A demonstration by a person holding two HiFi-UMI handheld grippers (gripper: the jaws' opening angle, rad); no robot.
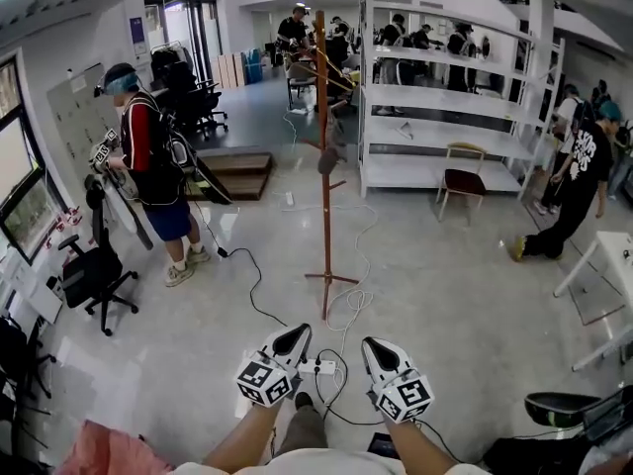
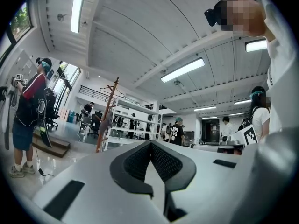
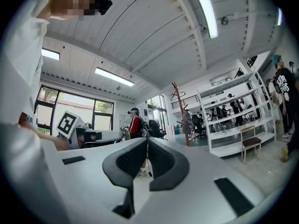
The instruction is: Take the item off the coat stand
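A tall brown wooden coat stand (image 1: pixel 323 127) rises from the grey floor a few steps ahead of me. A small grey item (image 1: pixel 328 159) hangs from a peg about halfway up the pole. Both grippers are held low and close to my body, well short of the stand. My left gripper (image 1: pixel 296 333) and right gripper (image 1: pixel 373 345) are shut, with nothing between the jaws. In the left gripper view the stand (image 2: pixel 106 118) with the grey item (image 2: pixel 108 122) is far off, past the shut left gripper (image 2: pixel 150 144). The right gripper view shows the stand (image 3: pixel 181 113) and item (image 3: pixel 188 122) beyond the shut right gripper (image 3: pixel 148 141).
White shelving (image 1: pixel 447 107) and a wooden chair (image 1: pixel 463 180) are right of the stand. A person in red and black (image 1: pixel 150 171) stands left by an office chair (image 1: pixel 95 267). Cables and a power strip (image 1: pixel 319 366) lie on the floor before me. Another person (image 1: pixel 577 186) walks at right.
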